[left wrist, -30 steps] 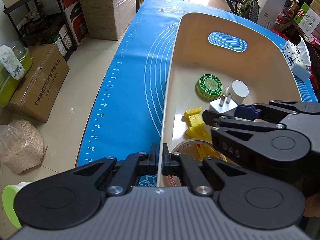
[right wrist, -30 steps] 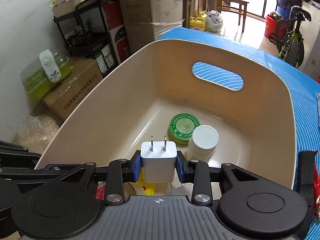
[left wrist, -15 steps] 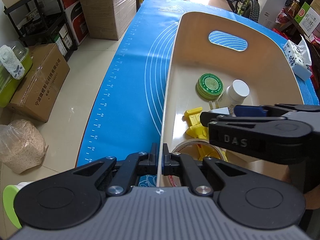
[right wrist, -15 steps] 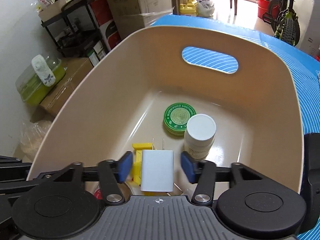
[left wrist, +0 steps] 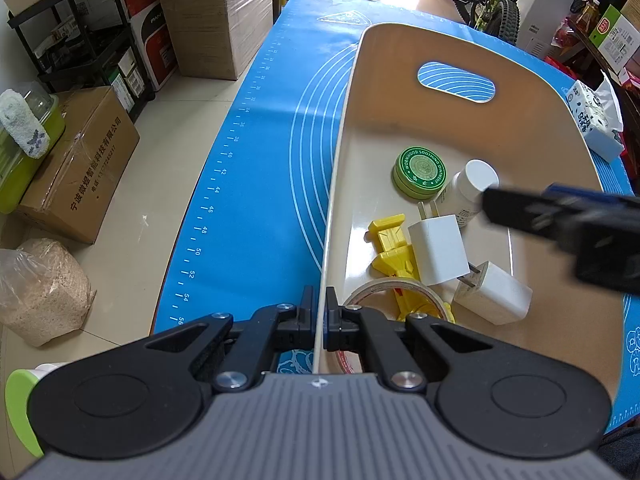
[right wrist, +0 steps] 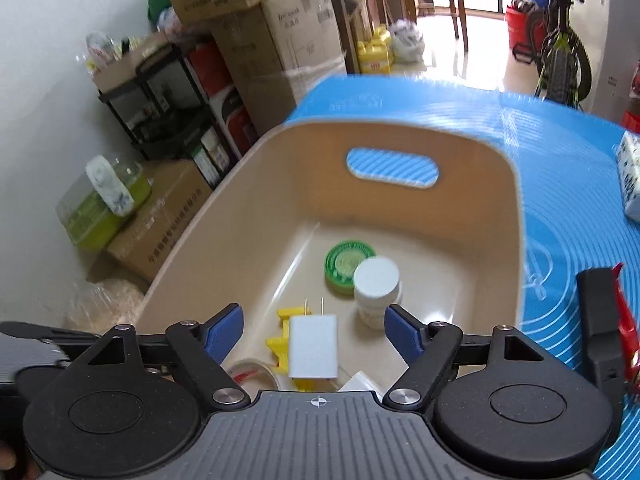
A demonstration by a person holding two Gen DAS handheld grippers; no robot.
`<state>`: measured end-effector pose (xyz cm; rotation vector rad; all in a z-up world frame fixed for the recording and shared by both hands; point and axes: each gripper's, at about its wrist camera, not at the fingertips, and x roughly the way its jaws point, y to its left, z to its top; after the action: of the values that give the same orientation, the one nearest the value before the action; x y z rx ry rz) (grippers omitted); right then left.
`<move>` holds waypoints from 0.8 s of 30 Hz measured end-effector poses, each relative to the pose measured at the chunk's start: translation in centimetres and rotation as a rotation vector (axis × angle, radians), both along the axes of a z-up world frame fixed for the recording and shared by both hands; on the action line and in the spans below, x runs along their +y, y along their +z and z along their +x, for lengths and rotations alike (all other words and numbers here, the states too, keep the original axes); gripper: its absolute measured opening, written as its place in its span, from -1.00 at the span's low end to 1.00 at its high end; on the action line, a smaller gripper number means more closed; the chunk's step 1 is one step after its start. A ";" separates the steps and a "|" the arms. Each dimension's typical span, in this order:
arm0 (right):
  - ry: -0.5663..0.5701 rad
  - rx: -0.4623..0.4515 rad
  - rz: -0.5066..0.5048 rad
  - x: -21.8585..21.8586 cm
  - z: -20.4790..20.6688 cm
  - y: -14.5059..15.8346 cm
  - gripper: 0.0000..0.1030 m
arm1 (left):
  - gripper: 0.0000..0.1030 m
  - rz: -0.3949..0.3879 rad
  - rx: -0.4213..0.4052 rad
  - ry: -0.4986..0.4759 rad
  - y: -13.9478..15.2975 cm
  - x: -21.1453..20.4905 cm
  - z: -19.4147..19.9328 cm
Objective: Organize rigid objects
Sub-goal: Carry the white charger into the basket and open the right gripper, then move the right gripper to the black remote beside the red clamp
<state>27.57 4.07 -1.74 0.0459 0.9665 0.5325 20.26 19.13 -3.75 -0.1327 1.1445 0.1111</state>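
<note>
Around us is a cluttered storeroom, with a blue mat [left wrist: 256, 168] covering the desk. At its left edge our left tool [left wrist: 319, 312] stays clenched on the bin's [left wrist: 532, 140] side wall. Inside, the charger [left wrist: 438, 250] now lies released on the yellow toy [left wrist: 390, 248], no longer gripped as it was a second ago. Our right tool [right wrist: 314, 334] is opening, nothing between its jaws, so we judge this drop done.

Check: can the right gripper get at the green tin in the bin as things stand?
Probably yes. The right gripper is over the open-topped bin, its jaws opening with nothing between them. The green tin lies flat with its top exposed, but the white bottle sits close beside it and may crowd one finger.
</note>
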 end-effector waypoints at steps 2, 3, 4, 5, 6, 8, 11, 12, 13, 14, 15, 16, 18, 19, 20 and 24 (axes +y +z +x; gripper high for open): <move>-0.012 -0.035 0.021 -1.0 -0.2 1.1 0.58 | -0.92 -0.001 0.000 0.000 0.0 0.0 0.0; -0.016 -0.052 0.030 -1.5 -0.4 1.6 0.59 | -0.92 -0.001 0.000 0.001 0.0 0.0 0.0; -0.021 -0.068 0.034 -2.1 -0.5 2.1 0.59 | -0.92 0.000 0.000 0.001 0.0 0.0 0.0; -0.026 -0.087 0.034 -2.7 -0.8 2.6 0.59 | -0.92 0.002 0.000 0.000 0.0 -0.1 0.0; -0.033 -0.106 0.033 -3.3 -0.9 3.2 0.59 | -0.92 0.003 0.000 -0.001 0.0 -0.1 0.0; -0.054 -0.137 0.032 -4.4 -1.0 4.1 0.60 | -0.92 0.001 0.000 0.000 0.0 0.0 0.0; -0.095 -0.176 0.031 -6.7 -0.9 5.4 0.63 | -0.92 0.001 0.000 0.000 0.0 0.0 -0.1; -0.108 -0.189 0.021 -7.4 -0.8 5.6 0.64 | -0.92 0.002 0.000 0.000 0.0 0.1 -0.1; -0.122 -0.203 0.007 -8.1 -0.7 5.8 0.65 | -0.92 0.001 0.000 0.000 0.0 0.1 -0.1; -0.138 -0.213 -0.008 -8.9 -0.6 5.8 0.65 | -0.92 0.001 0.000 0.001 -0.1 0.2 -0.1; -0.154 -0.216 -0.020 -9.6 -0.4 5.8 0.65 | -0.92 0.000 0.000 0.001 -0.1 0.2 -0.1; -0.169 -0.212 -0.029 -10.4 -0.2 5.6 0.65 | -0.92 0.001 0.000 0.000 -0.1 0.1 -0.1; -0.194 -0.206 -0.040 -11.9 0.2 5.1 0.65 | -0.92 0.002 0.001 0.000 -0.1 0.1 -0.1; -0.197 -0.208 -0.044 -12.5 0.2 4.8 0.65 | -0.92 0.003 0.001 0.000 -0.1 0.1 -0.1; -0.193 -0.214 -0.048 -13.0 0.2 4.3 0.65 | -0.91 0.004 0.000 -0.001 -0.1 0.1 -0.1; -0.165 -0.243 -0.100 -14.8 -0.1 1.6 0.65 | -0.91 0.001 0.000 0.001 -0.1 0.1 -0.2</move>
<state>27.44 -10.74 -0.12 -0.0282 0.7426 0.3280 20.06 19.24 -3.83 -0.1319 1.1442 0.1123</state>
